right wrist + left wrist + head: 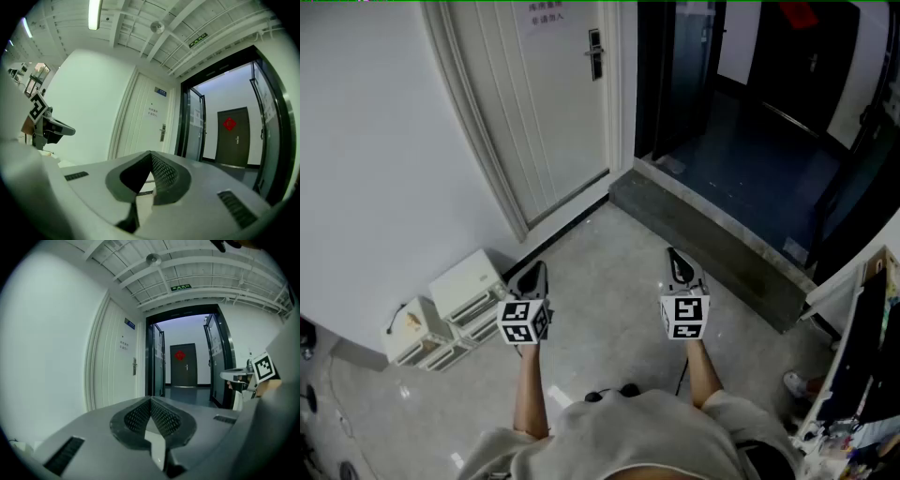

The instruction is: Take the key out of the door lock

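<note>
Head view: left gripper (534,272) and right gripper (678,261) held side by side, apart, both pointing toward door (544,103). Lock (594,53) on door, well ahead, between the two grippers' lines. Key too small to make out.

Left gripper view: jaws clenched, tips meeting, nothing between. Lock (134,366) ahead, slightly left of jaws, well apart.

Right gripper view: jaws clenched, empty. Lock (162,132) ahead, slightly right of jaws, well apart. Key not discernible here either.
</note>
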